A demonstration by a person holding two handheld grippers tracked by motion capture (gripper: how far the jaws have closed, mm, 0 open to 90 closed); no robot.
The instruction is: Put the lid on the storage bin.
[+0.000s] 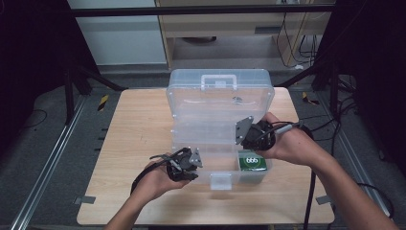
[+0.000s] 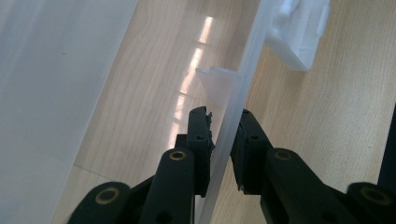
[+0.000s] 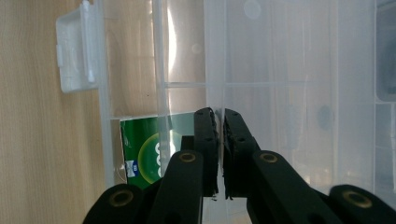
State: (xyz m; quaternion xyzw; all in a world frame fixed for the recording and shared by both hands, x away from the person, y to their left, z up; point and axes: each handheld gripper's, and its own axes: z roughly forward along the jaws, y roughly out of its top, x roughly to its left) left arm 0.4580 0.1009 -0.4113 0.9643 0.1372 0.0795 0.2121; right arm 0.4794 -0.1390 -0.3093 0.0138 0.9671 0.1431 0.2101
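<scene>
The left claw (image 2: pixel 223 140) pinches the front wall of the clear box (image 1: pixel 218 103), one jaw inside, one outside, near a divider (image 2: pixel 217 86); the latch (image 2: pixel 301 35) lies beyond on the same wall; the right claw (image 3: pixel 220 140) is pressed nearly together on a thin inner wall of the box, beside a green pack (image 3: pixel 149 151); in the high view the box sits open mid-counter (image 1: pixel 129 143), lid up, the pack (image 1: pixel 252 161) in its front right compartment.
</scene>
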